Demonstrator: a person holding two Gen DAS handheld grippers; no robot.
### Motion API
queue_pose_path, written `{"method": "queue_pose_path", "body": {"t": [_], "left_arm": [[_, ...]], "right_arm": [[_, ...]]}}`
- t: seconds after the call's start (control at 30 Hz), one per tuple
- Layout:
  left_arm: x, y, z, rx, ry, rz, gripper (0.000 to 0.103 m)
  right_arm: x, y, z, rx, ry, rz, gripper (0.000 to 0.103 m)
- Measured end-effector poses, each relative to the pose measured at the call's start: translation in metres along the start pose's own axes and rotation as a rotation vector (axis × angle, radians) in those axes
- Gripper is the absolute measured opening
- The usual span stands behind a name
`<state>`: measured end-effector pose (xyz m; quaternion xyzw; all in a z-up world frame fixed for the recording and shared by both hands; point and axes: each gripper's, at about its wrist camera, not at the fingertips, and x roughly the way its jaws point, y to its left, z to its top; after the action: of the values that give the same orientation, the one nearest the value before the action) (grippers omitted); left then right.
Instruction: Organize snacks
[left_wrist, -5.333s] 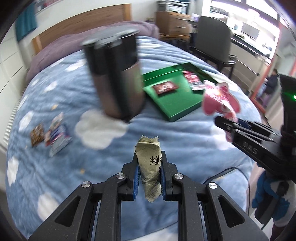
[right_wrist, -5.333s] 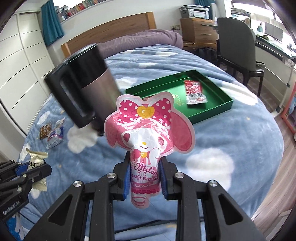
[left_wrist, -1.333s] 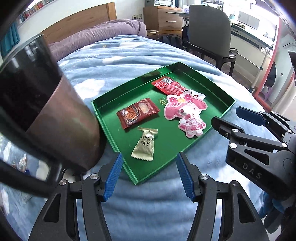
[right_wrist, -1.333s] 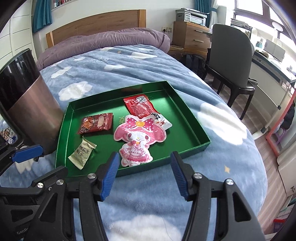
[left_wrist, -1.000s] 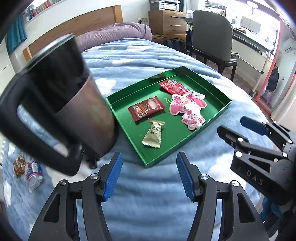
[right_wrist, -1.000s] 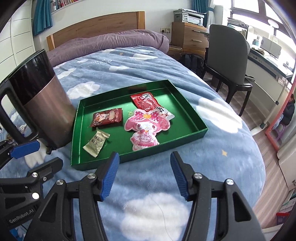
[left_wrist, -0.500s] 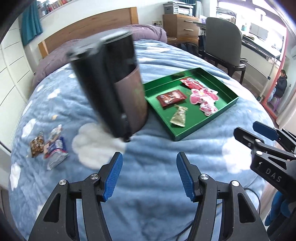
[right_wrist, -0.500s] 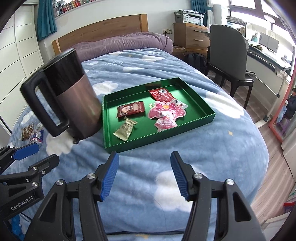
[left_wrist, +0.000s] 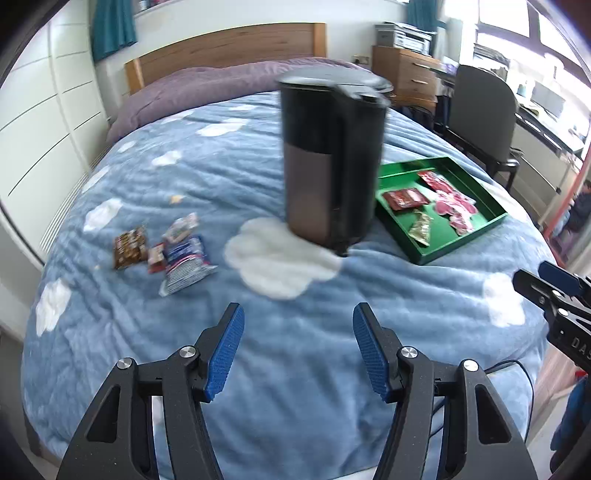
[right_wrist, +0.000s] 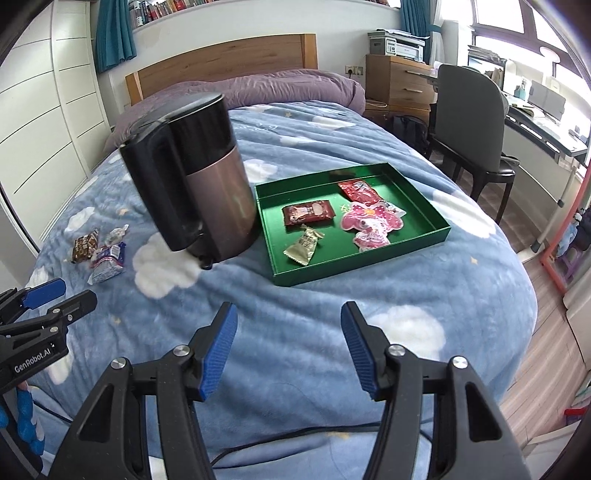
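A green tray lies on the bed at the right. It holds a pink character pouch, a gold wrapper, a dark red packet and a red packet. Several loose snacks lie on the blanket at the left. My left gripper is open and empty above the blanket, near the bed's front. My right gripper is open and empty, in front of the tray.
A black and copper kettle stands between the loose snacks and the tray. A chair and desk stand right of the bed. A white wardrobe is on the left. A cable hangs at the bed's front edge.
Both grippers let go of their snacks into the tray, opened, and pulled back. The left view has swung left, so the loose snacks now show.
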<state>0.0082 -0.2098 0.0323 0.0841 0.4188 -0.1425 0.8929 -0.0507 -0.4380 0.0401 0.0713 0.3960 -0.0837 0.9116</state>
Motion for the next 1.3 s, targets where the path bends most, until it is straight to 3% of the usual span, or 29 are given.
{"method": "queue_pose_path", "body": {"t": [0.4, 0.53, 0.77, 1.3], "left_arm": [[-0.016, 0.071, -0.037, -0.132, -0.002, 0.063, 0.055], [-0.020, 0.099, -0.049, -0.182, 0.001, 0.096, 0.055], [-0.024, 0.147, -0.071, -0.267, 0.012, 0.143, 0.055], [0.015, 0.225, -0.098, -0.413, 0.080, 0.173, 0.055]], "right_arm": [[-0.022, 0.051, -0.013, -0.070, -0.002, 0.032, 0.088], [-0.028, 0.071, -0.015, -0.096, -0.007, 0.049, 0.097], [-0.031, 0.108, -0.022, -0.143, 0.004, 0.091, 0.098], [0.015, 0.185, -0.022, -0.240, 0.069, 0.170, 0.103]]}}
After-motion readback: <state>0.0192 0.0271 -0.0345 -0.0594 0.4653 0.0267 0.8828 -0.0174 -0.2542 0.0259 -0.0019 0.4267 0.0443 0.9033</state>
